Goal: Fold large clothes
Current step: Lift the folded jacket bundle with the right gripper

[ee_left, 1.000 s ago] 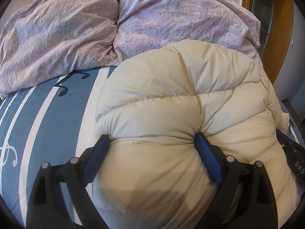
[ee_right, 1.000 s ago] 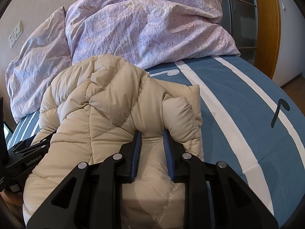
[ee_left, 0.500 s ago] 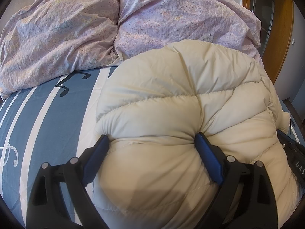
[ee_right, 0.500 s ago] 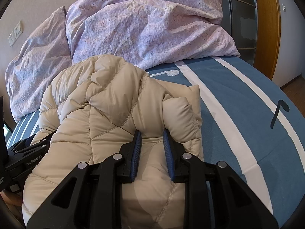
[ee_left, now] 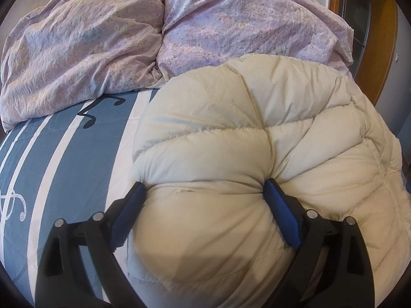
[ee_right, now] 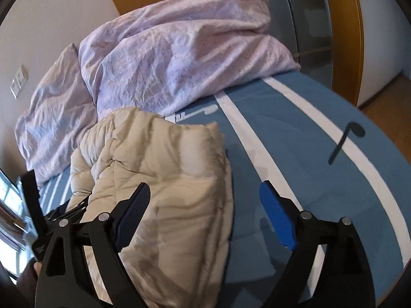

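Jacket (ee_left: 231,133), cream and unlabelled, bulges between the wide-spread left gripper (ee_left: 205,192), while the right gripper (ee_right: 205,192) gapes wide at six o'clock.

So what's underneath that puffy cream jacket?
The puffy cream jacket lies on a blue bedsheet with white stripes and music notes. The sheet shows beside it; whatever is directly beneath the padding is covered.

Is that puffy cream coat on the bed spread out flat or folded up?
Folded. The coat sits as a thick bundle with doubled layers stacked at its edge, on the striped bedsheet.
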Action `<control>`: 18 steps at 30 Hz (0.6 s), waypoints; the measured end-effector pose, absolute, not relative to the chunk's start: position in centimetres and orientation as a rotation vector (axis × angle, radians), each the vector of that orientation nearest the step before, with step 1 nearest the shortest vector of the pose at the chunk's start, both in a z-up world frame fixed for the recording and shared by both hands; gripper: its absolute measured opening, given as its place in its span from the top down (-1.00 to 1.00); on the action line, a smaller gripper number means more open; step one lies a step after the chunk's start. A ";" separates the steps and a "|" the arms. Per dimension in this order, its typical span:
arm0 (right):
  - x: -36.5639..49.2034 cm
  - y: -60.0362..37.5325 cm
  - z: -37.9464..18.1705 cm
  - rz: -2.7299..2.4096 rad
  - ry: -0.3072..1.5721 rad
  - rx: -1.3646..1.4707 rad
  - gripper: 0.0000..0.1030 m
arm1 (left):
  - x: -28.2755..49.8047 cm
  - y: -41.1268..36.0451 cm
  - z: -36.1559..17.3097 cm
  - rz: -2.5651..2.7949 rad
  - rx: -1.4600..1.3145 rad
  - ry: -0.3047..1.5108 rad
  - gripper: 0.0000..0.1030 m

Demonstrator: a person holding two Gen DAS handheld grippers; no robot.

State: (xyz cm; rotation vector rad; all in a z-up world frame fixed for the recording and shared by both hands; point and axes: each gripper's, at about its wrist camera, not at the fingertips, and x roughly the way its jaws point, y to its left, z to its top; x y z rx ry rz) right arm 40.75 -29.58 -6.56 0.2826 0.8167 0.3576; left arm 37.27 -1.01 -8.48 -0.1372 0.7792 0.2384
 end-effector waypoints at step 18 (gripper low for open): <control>44.3 -29.1 -12.2 0.645 1.137 0.579 -0.74 | 36.4 -0.5 -8.7 0.254 -0.197 0.782 -0.81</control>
